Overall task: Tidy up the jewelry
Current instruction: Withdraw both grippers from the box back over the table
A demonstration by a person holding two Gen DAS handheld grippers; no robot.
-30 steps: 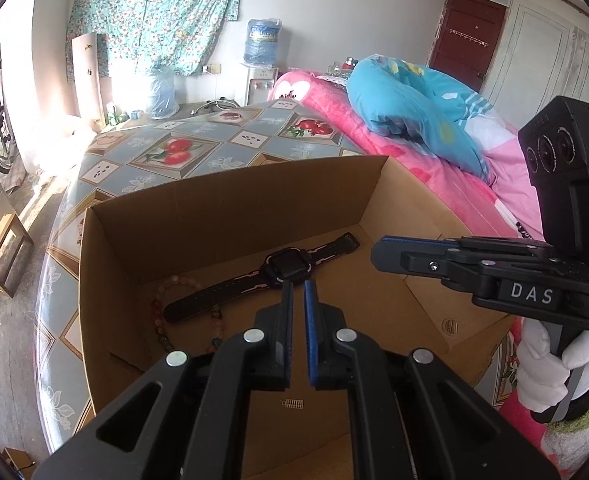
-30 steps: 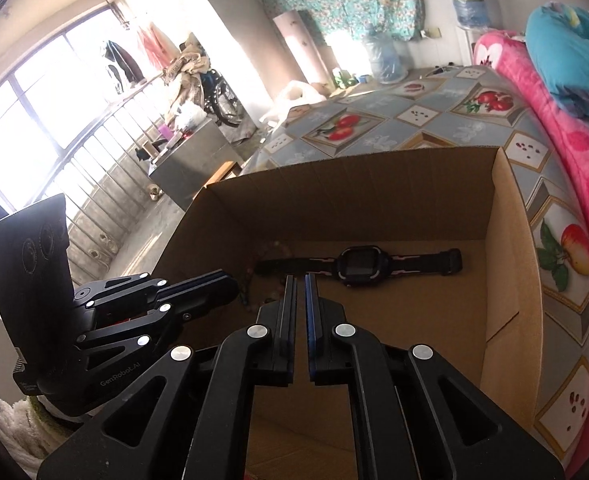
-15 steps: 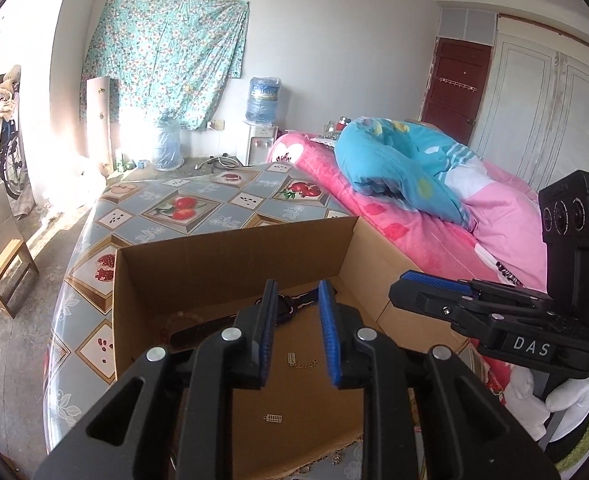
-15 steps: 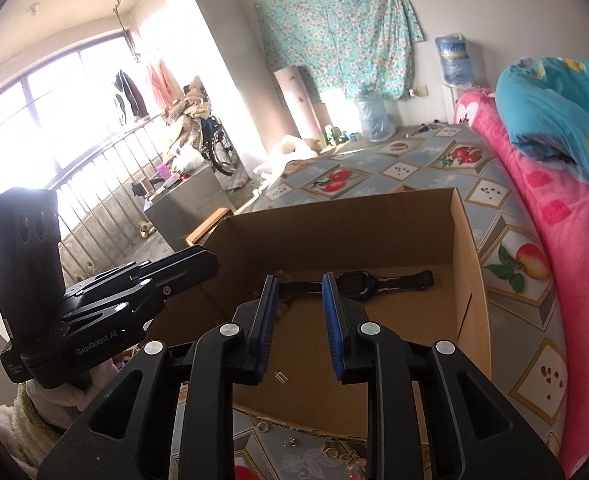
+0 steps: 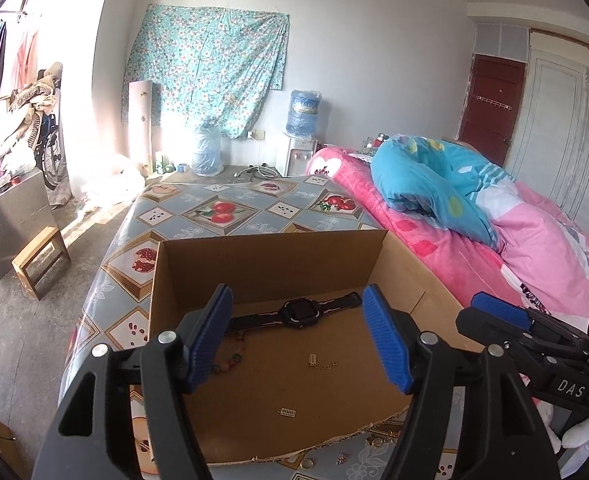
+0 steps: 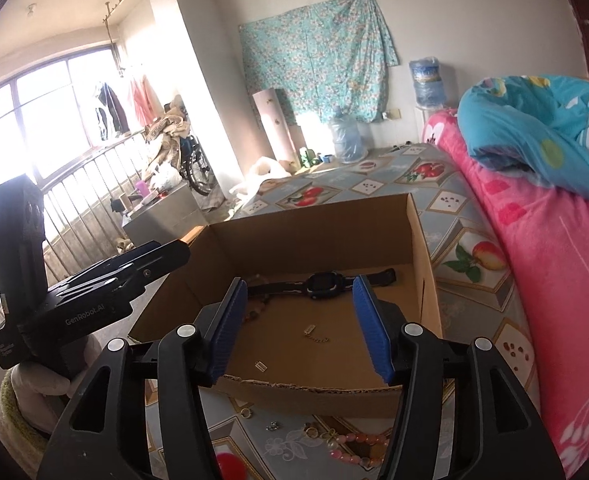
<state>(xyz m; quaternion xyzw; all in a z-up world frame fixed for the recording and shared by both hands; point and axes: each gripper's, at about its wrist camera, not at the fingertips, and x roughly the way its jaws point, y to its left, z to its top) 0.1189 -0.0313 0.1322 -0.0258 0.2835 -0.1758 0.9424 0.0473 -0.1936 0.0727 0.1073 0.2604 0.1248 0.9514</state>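
Both wrist views look down-forward, close over near edge of cardboard box [image 5: 270,264] [image 6: 310,232]; shared: box interior, each other's gripper.

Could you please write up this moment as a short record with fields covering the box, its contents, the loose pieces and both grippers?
container: open cardboard box on the fruit-print tablecloth
in box: black watch near the far wall; beaded bracelet; small gold chain; small gold clasp
outside box: pink bead bracelet, ring and small charm in front of it
left hand-held gripper: jaws opening, nothing between them
right hand-held gripper: jaws opening, nothing between them
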